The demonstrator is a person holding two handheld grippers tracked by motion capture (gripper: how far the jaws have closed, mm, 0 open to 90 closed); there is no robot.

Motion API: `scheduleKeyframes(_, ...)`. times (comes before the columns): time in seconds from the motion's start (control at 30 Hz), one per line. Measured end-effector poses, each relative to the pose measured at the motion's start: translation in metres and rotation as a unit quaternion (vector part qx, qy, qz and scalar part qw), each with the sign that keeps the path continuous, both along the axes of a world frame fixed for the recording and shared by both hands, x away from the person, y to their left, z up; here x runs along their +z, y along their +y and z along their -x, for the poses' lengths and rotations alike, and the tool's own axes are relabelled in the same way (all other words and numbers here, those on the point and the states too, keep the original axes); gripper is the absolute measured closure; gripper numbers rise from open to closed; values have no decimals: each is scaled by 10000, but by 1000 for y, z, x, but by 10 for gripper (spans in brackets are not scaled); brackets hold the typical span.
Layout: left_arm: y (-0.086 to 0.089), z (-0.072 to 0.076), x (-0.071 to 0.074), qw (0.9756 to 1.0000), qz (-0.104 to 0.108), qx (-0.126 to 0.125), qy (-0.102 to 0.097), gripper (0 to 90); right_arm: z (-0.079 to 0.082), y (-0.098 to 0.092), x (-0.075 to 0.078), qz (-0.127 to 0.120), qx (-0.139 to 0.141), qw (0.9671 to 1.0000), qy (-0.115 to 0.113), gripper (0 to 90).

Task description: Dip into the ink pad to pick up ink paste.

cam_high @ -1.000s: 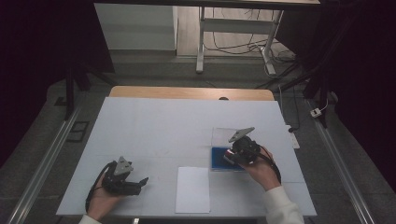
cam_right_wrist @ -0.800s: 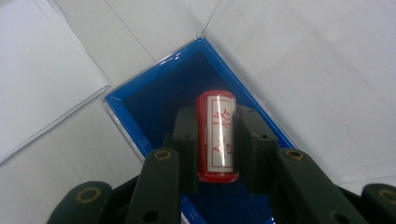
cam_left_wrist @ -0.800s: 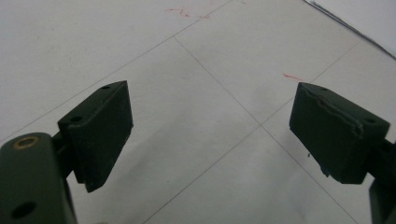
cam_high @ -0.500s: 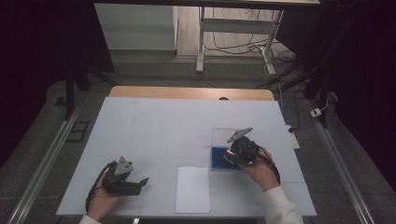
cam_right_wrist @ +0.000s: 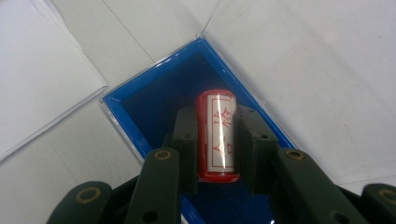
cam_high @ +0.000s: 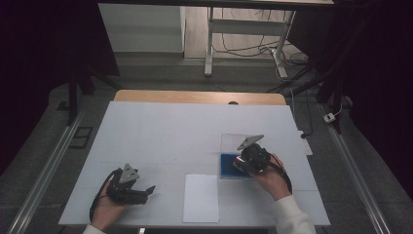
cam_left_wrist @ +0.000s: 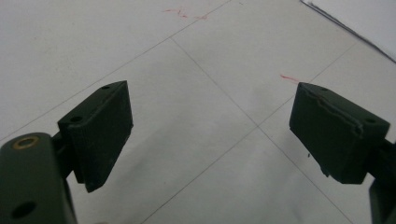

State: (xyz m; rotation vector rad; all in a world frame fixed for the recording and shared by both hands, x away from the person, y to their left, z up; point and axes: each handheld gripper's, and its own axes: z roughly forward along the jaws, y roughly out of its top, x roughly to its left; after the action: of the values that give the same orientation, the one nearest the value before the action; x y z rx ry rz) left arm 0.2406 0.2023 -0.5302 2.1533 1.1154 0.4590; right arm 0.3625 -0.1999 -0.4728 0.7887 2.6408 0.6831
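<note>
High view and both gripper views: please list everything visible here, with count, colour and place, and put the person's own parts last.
Red cylindrical stamp with a white label: 1, red and white, clamped between the right gripper's jaws over the blue pad.
Blue ink pad tray in a clear plastic case: 1, blue, right of table centre, open.
White paper sheet: 1, white, near edge of the table, centre.
White table top: 1, white with faint grid lines.
Wooden board: 1, tan, along the table's far edge.
Left gripper: 1, black, jaws wide apart over bare table.
Right gripper: 1, black, closed on the stamp.
Hands: 2, at the bottom edge.
</note>
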Motion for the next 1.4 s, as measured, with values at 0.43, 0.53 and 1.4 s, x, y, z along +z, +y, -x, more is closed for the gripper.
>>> scheduleKeyframes(0.43,4,-1,-1,10000,-18,41,0,135,4,-3,5,-98,168,9997,-154,704)
scheduleKeyframes(0.53,4,-1,-1,10000,-20,36,0,135,5,-8,10,-327,161,9990,-249,703)
scheduleKeyframes(1.4,4,-1,-1,10000,-16,15,1,134,27,-14,57,-1026,383,9914,-715,703)
